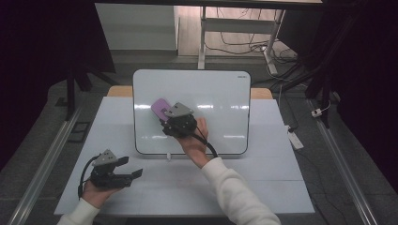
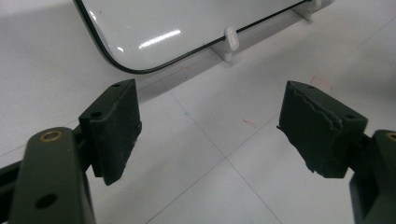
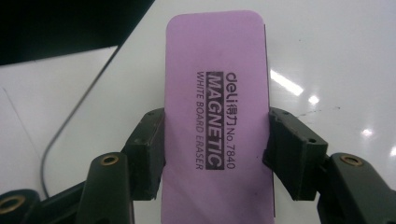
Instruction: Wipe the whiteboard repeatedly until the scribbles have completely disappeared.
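While the right tongs [image 1: 165, 117] clamp the purple eraser [image 3: 217, 116] by its two long sides, it sits over the left half of the whiteboard [image 1: 211, 93], which stands propped on the worktop [image 1: 263, 183]; whether its felt face touches the board is hard to tell from here. The left tongs [image 2: 210, 126] wait wide open and empty at the near left. A hard wipe could push the lightly propped board backwards or twist the eraser out of its narrow side grip.
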Demonstrator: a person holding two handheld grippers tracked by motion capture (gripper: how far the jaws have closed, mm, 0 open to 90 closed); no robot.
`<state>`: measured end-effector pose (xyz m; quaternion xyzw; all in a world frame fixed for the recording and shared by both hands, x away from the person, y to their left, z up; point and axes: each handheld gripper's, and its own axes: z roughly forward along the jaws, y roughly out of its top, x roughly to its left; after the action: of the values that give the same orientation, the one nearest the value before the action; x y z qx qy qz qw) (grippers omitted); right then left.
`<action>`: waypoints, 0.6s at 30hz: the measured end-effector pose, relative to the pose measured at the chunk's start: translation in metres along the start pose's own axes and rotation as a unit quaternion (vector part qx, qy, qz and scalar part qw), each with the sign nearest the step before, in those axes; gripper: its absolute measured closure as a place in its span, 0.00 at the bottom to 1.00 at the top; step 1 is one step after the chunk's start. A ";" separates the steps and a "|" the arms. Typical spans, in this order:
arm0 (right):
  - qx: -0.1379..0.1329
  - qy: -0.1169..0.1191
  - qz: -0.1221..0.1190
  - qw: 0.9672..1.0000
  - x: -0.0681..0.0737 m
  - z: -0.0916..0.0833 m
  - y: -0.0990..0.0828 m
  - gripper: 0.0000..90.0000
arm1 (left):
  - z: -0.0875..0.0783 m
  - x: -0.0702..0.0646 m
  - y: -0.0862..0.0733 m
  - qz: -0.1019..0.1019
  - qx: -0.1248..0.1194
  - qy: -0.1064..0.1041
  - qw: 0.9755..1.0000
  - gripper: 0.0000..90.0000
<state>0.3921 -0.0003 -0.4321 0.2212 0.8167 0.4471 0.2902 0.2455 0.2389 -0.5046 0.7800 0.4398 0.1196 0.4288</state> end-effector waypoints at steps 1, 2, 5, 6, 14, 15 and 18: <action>0.001 -0.001 -0.007 1.000 0.000 0.000 0.000 0.45 | 0.000 0.000 0.000 0.000 0.000 0.000 1.000 0.24; 0.002 0.006 0.000 1.000 -0.003 -0.001 0.000 0.45 | 0.000 0.001 0.000 -0.001 0.000 -0.001 1.000 0.24; 0.003 -0.019 0.004 1.000 -0.016 -0.009 0.001 0.45 | 0.000 0.001 0.000 -0.001 0.000 -0.001 1.000 0.24; 0.002 -0.032 0.003 0.999 -0.022 -0.013 0.001 0.45 | -0.001 0.001 0.000 -0.001 -0.001 -0.001 1.000 0.24; -0.013 -0.142 0.046 0.989 -0.091 -0.053 -0.012 0.45 | 0.000 0.000 0.000 0.001 -0.001 -0.002 1.000 0.24; -0.013 -0.151 0.051 0.987 -0.098 -0.057 -0.014 0.45 | 0.000 0.000 0.000 0.001 0.000 -0.001 1.000 0.24; -0.017 -0.160 0.063 0.985 -0.110 -0.065 -0.018 0.45 | 0.000 0.000 0.000 0.000 0.000 -0.002 1.000 0.24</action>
<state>0.4271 -0.1167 -0.3896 0.3361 0.7366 0.4368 0.3920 0.2456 0.2386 -0.5044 0.7801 0.4389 0.1183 0.4299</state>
